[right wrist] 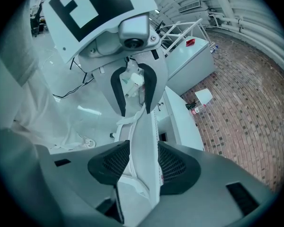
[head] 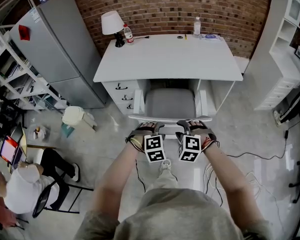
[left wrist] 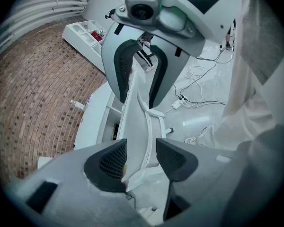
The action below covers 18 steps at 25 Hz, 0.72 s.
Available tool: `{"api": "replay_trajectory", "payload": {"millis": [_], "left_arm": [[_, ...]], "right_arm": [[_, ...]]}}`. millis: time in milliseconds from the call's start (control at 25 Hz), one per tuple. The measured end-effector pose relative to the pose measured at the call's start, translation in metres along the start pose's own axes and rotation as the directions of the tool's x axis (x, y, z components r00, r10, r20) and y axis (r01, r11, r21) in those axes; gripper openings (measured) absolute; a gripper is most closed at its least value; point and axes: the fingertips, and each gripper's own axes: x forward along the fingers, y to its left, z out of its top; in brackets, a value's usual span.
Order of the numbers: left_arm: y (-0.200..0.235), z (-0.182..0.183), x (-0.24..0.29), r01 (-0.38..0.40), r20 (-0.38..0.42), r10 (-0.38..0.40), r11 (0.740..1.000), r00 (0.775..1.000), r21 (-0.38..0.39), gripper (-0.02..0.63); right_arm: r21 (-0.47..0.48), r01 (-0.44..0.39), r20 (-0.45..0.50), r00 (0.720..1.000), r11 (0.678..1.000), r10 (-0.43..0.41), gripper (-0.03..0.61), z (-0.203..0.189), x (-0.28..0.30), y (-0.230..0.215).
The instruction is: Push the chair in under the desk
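A white desk (head: 170, 59) stands against the brick wall. The chair's grey seat (head: 170, 104) sits partly under the desk between the drawer unit and the right leg panel. Its white backrest top (head: 165, 118) faces me. My left gripper (head: 149, 129) and right gripper (head: 190, 128) sit side by side on that top edge. In the left gripper view the left gripper (left wrist: 141, 162) has the backrest (left wrist: 137, 122) between its pads. In the right gripper view the right gripper (right wrist: 144, 162) is shut on the backrest (right wrist: 144, 141), both pads touching.
A grey fridge (head: 55, 49) stands left of the desk, with a small bin (head: 75, 116) by it. A lamp (head: 112, 23) and a bottle (head: 197, 26) stand on the desk. White shelving (head: 290, 44) stands at the right. Cables (head: 250, 156) lie on the floor. A seated person (head: 25, 184) is at lower left.
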Motion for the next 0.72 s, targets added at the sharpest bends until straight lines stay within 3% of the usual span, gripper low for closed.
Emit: {"api": "replay_trajectory", "payload": {"millis": [280, 480, 720], "left_arm": [[-0.013, 0.013, -0.014, -0.018, 0.031, 0.02, 0.998, 0.999, -0.055, 0.187], [-0.018, 0.026, -0.024, -0.06, 0.073, 0.067, 0.993, 0.995, -0.103, 0.105], [-0.027, 0.034, -0.033, -0.108, 0.085, 0.121, 0.983, 0.989, -0.148, 0.034]], "right_arm": [[0.075, -0.009, 0.014, 1.0, 0.997, 0.008, 0.156, -0.001, -0.018, 0.015], [0.127, 0.037, 0.032, 0.999, 0.991, -0.042, 0.066, 0.0, -0.03, 0.02], [0.202, 0.086, 0.053, 0.994, 0.976, -0.099, 0.027, 0.001, -0.045, 0.023]]}}
